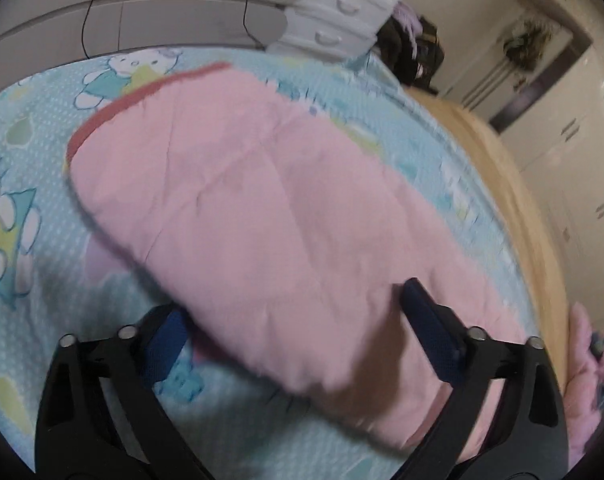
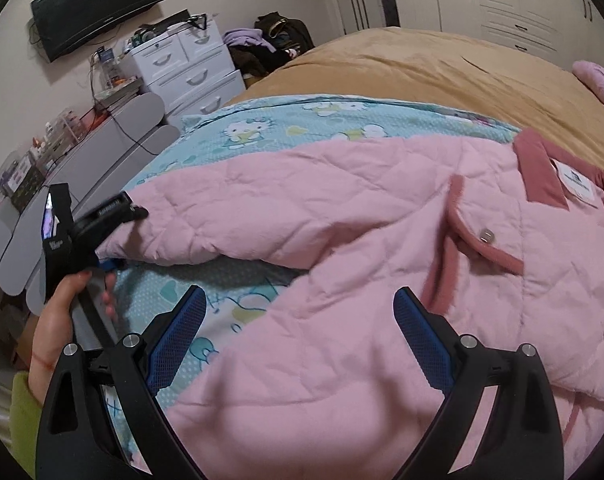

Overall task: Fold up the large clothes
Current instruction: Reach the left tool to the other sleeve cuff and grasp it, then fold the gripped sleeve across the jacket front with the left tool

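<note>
One pink quilted jacket (image 2: 342, 264) lies spread across the near part of a blue cartoon-cat bedsheet (image 2: 285, 120); a white label (image 2: 574, 186) sits inside its dark-pink collar at far right, the print too small to read, and a single metal snap (image 2: 486, 235) shows on the front placket. The left gripper (image 1: 297, 320), blurred in its own view, has one blue pad under the sleeve's edge and one on top, but whether they pinch it cannot be told. The right gripper (image 2: 297, 312) hangs with jaws apart above the jacket's near hem, clamping nothing.
</note>
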Demonstrator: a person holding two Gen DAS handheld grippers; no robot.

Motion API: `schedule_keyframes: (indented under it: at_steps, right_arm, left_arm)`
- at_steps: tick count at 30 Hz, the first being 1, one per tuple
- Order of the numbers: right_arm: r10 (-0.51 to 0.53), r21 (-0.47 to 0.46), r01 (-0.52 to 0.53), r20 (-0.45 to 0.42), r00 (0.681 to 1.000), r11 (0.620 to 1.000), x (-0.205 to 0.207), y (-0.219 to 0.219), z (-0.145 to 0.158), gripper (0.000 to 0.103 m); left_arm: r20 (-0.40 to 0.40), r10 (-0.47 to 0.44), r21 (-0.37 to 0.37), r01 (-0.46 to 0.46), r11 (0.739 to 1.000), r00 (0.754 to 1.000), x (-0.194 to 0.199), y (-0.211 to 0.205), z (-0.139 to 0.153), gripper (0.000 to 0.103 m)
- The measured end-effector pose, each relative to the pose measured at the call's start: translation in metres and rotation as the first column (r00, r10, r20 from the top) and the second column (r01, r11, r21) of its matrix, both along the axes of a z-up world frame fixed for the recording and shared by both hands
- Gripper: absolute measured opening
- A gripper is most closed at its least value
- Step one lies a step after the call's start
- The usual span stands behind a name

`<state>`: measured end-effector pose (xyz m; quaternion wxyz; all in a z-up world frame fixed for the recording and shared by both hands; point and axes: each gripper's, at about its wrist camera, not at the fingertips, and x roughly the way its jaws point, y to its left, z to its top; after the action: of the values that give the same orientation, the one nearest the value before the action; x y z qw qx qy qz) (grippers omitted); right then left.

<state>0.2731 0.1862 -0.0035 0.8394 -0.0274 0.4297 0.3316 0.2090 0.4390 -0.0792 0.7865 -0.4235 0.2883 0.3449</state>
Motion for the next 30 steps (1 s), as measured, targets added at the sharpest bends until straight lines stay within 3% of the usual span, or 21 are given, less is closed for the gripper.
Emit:
schedule_keyframes:
  at_steps: [1,2,4,10,16,25,30]
  right_arm:
    - [-0.004,0.000,0.004,0.002,1.000,1.000,0.000,-0.004,0.000,0.094]
    - [-0.009,0.000,0.009,0.008,1.000,1.000,-0.001,-0.011,0.001,0.094]
    - [-0.025,0.002,0.025,0.015,1.000,1.000,-0.001,-0.022,0.002,0.094]
    - [-0.111,0.085,0.111,-0.012,0.994,0.990,-0.002,-0.065,0.008,0.094]
    - [-0.205,0.113,0.208,-0.033,0.978,0.972,-0.013,-0.118,0.014,0.094]
    - [-0.364,0.148,0.366,-0.044,0.930,0.919,-0.034,-0.209,0.028,0.094]
    - [-0.425,0.201,0.426,-0.051,0.904,0.882,-0.042,-0.252,0.038,0.094]
  left_arm:
    - [0.018,0.004,0.011,-0.004,1.000,1.000,0.000,0.000,0.003,0.052]
    - [0.037,-0.003,0.038,0.001,0.999,0.999,0.000,-0.002,0.009,0.025]
    - [0.079,-0.027,0.082,0.020,0.996,0.996,-0.001,-0.008,0.022,0.019]
    - [0.206,-0.111,0.202,0.069,0.977,0.972,-0.011,-0.032,0.080,0.016]
    - [0.318,-0.243,0.339,0.130,0.932,0.916,-0.018,-0.082,0.149,0.014]
    - [0.313,-0.419,0.457,0.252,0.853,0.852,0.006,-0.157,0.212,0.013]
    - [0.279,-0.483,0.515,0.295,0.805,0.830,0.014,-0.196,0.226,0.013]
